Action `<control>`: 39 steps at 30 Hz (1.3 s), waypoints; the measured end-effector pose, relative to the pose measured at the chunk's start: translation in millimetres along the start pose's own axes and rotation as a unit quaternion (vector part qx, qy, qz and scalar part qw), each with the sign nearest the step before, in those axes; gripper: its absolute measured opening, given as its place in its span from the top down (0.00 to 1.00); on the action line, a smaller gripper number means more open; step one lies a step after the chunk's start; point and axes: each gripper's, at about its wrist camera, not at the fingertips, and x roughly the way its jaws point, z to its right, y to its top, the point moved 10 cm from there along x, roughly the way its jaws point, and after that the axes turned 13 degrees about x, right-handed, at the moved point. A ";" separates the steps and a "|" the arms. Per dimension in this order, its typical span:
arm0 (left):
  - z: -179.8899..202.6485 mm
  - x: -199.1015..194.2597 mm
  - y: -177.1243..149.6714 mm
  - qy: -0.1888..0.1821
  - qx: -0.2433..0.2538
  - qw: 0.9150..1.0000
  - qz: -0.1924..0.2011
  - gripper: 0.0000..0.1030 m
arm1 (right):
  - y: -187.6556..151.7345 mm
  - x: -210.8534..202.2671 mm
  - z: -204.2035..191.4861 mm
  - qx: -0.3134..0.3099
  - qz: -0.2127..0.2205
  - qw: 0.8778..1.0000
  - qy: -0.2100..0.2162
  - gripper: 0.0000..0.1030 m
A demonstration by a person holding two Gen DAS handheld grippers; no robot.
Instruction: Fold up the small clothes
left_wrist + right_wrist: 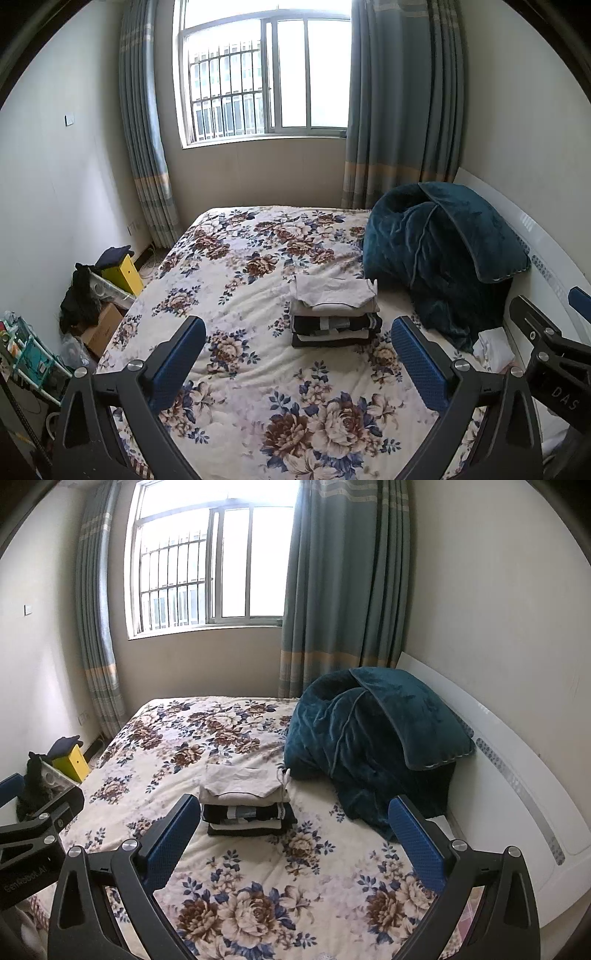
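A stack of folded small clothes [334, 312] sits on the floral bedspread [258, 369], a beige garment on top of dark ones; it also shows in the right wrist view [245, 799]. My left gripper [297, 332] is open and empty, held above the bed in front of the stack. My right gripper [293, 812] is open and empty, just right of the stack. A loose white garment [493, 347] lies at the bed's right edge. The right gripper's body shows at the right edge of the left wrist view [546, 339], and the left gripper's body at the left edge of the right wrist view [40, 823].
A bunched teal blanket [443, 251] lies at the back right against the white headboard [546, 258]. Left of the bed are a yellow box [123, 273], dark clothes [79, 299], a cardboard box [103, 328] and a shelf rack [29, 354]. Window and curtains stand behind.
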 end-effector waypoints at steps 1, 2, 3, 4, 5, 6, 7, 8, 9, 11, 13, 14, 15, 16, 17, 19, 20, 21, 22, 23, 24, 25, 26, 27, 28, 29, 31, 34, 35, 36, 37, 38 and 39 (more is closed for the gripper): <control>-0.3 -0.6 0.9 0.001 0.001 1.000 0.001 0.00 | 1.4 0.2 0.8 0.001 0.001 1.000 0.001 0.00; -0.7 -1.2 1.4 0.001 0.000 1.000 0.001 0.00 | 1.3 0.3 -1.0 -0.001 0.002 1.000 0.001 0.00; -0.4 -2.1 0.4 0.002 0.000 1.000 0.002 0.00 | 1.1 0.1 -1.1 -0.002 0.003 1.000 0.001 0.00; -0.8 -2.5 0.8 0.002 0.000 1.000 0.002 0.00 | 2.3 0.6 -0.9 -0.002 0.005 1.000 0.001 0.00; -0.8 -2.2 0.4 0.002 0.000 1.000 0.002 0.00 | 2.1 0.4 -1.3 -0.002 0.005 1.000 0.002 0.00; -0.4 -2.0 0.4 0.001 0.000 1.000 0.002 0.00 | 2.4 -0.4 -1.9 -0.002 0.006 1.000 0.003 0.00; -0.5 -2.0 0.0 0.001 0.000 1.000 0.001 0.00 | 2.0 -0.4 -1.6 -0.003 0.006 1.000 0.002 0.00; -0.7 -2.3 0.3 0.001 0.000 1.000 0.001 0.00 | 2.3 -0.4 -1.3 -0.003 0.007 1.000 0.002 0.00; -0.7 -2.3 0.3 0.001 0.000 1.000 0.002 0.00 | 1.8 -0.6 -1.6 -0.002 0.007 1.000 0.003 0.00; -1.5 -2.9 0.6 0.001 -0.002 1.000 0.002 0.00 | 2.6 -0.9 -1.7 -0.002 0.007 1.000 0.002 0.00; 0.0 -3.7 1.4 0.001 -0.001 1.000 0.003 0.00 | 2.5 -1.5 -2.5 0.000 0.006 1.000 0.005 0.00; 0.6 -4.4 1.8 0.002 -0.001 1.000 0.003 0.00 | 3.5 -1.0 -2.2 -0.001 0.006 1.000 0.004 0.00; 0.3 -4.9 1.7 0.002 -0.001 1.000 0.004 0.00 | 4.3 -0.7 -1.8 -0.001 0.005 1.000 0.004 0.00; 0.1 -4.6 1.4 0.003 -0.001 1.000 0.004 0.00 | 3.5 -1.6 -2.1 -0.001 0.005 1.000 0.004 0.00; 0.1 -4.4 1.7 0.003 -0.001 1.000 0.003 0.00 | 4.5 -0.2 -1.9 -0.001 0.004 1.000 0.005 0.00; 0.0 -4.1 0.6 0.002 -0.002 1.000 0.005 0.00 | 4.5 -0.7 -1.6 -0.001 0.005 1.000 0.006 0.00; 0.3 -5.3 1.4 0.004 -0.001 1.000 0.005 0.00 | 3.6 -1.3 -2.0 -0.001 0.005 1.000 0.006 0.00; 0.4 -6.4 2.1 0.005 -0.002 1.000 0.006 0.00 | 3.2 -1.3 -2.4 -0.002 0.005 1.000 0.005 0.00; 0.5 -8.1 2.3 0.005 -0.003 1.000 0.008 0.00 | 2.8 -1.5 -2.0 -0.002 0.005 1.000 0.005 0.00; 0.2 -8.6 3.6 0.007 -0.003 1.000 0.008 0.00 | 3.3 -1.2 -1.8 0.000 0.006 1.000 0.006 0.00; -0.1 -9.9 3.7 0.008 -0.004 1.000 0.009 0.00 | 3.7 -0.9 -1.7 0.000 0.007 1.000 0.006 0.00; -0.3 -10.2 4.8 0.008 -0.005 1.000 0.010 0.00 | 1.4 -2.6 -1.2 -0.001 0.007 1.000 0.006 0.00; -0.5 -10.8 4.8 0.009 -0.006 1.000 0.010 0.00 | 2.9 -1.7 -0.1 0.000 0.008 1.000 0.006 0.00; -0.4 -11.4 5.0 0.010 -0.006 1.000 0.010 0.00 | 2.4 -2.3 0.0 0.001 0.009 1.000 0.006 0.00; -0.8 -11.7 4.1 0.010 -0.006 1.000 0.010 0.00 | 1.5 -3.8 0.0 0.000 0.010 1.000 0.005 0.00; -0.6 -11.8 4.2 0.009 -0.007 1.000 0.010 0.00 | 2.0 -3.2 0.4 0.000 0.010 1.000 0.005 0.00; -0.3 -11.9 4.8 0.010 -0.006 1.000 0.010 0.00 | 1.9 -3.1 -0.7 0.000 0.010 1.000 0.007 0.00; 0.2 -13.2 3.5 0.012 -0.008 1.000 0.010 0.00 | 3.3 -2.0 0.4 -0.002 0.010 1.000 0.007 0.00; 0.4 -13.2 4.2 0.011 -0.008 1.000 0.010 0.00 | 2.4 -2.3 -0.8 -0.004 0.009 1.000 0.006 0.00; 0.7 -13.3 3.2 0.010 -0.008 1.000 0.010 0.00 | 2.7 -2.8 -1.3 -0.005 0.009 1.000 0.005 0.00; 0.6 -13.3 4.0 0.011 -0.008 1.000 0.010 0.00 | 3.8 -2.4 -1.5 -0.004 0.009 1.000 0.006 0.00; 0.5 -13.6 4.3 0.012 -0.008 1.000 0.010 0.00 | 4.3 -1.4 -1.7 -0.005 0.009 1.000 0.007 0.00; 0.8 -13.4 3.6 0.011 -0.008 1.000 0.010 0.00 | 3.5 -2.1 -1.7 -0.006 0.010 1.000 0.006 0.00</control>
